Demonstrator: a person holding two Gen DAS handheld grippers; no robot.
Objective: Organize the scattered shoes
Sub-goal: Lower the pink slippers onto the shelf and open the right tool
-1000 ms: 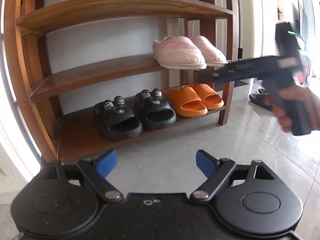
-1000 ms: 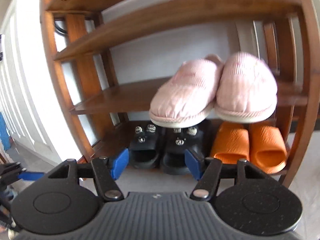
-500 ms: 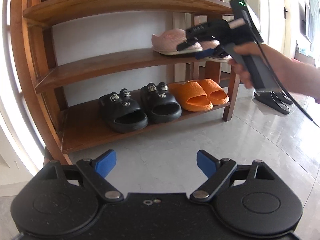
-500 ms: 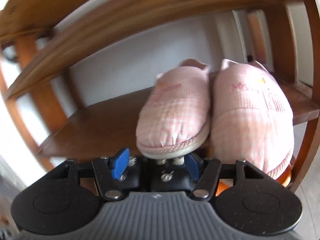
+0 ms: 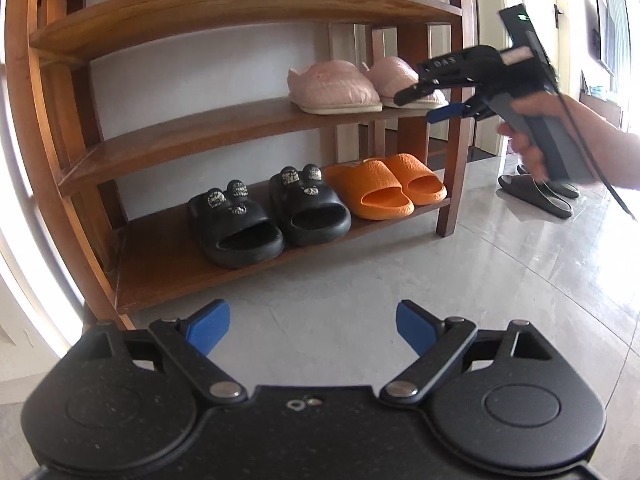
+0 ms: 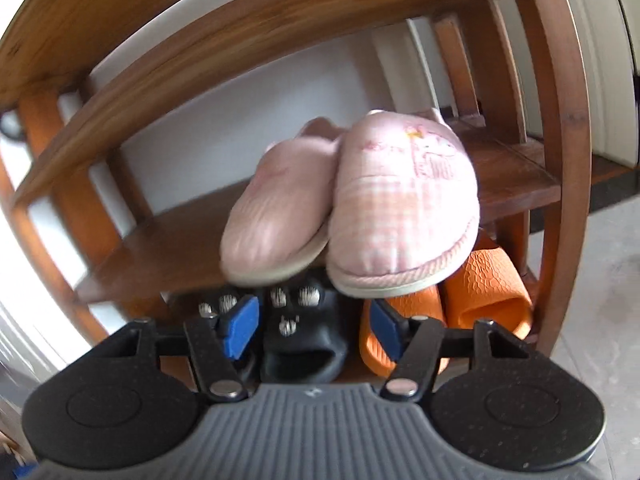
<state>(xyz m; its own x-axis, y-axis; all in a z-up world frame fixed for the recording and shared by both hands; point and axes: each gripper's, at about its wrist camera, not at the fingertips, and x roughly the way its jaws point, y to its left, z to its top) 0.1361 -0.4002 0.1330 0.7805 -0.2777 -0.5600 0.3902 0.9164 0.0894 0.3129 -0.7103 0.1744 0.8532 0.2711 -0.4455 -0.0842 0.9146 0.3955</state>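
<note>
A wooden shoe rack (image 5: 200,132) holds a pair of pink slippers (image 5: 332,86) on its middle shelf. Black slippers (image 5: 236,220) and orange slippers (image 5: 372,188) sit on the bottom shelf. My right gripper (image 5: 418,107), held by a hand (image 5: 532,136), hovers open just in front of the right pink slipper's toe. In the right wrist view the pink slippers (image 6: 404,200) fill the centre, toes overhanging the shelf edge, with the open right gripper (image 6: 312,328) just below them, holding nothing. My left gripper (image 5: 312,326) is open and empty, low over the floor in front of the rack.
A pair of dark grey slippers (image 5: 536,196) lies on the tiled floor right of the rack, partly behind the hand. The rack's right post (image 5: 456,152) stands close to the right gripper. The top shelf (image 5: 240,12) carries no shoes.
The right gripper went in close to the left pink slipper's toe, then drew back and shifted right, empty. The left gripper's view has backed off slightly from the rack.
</note>
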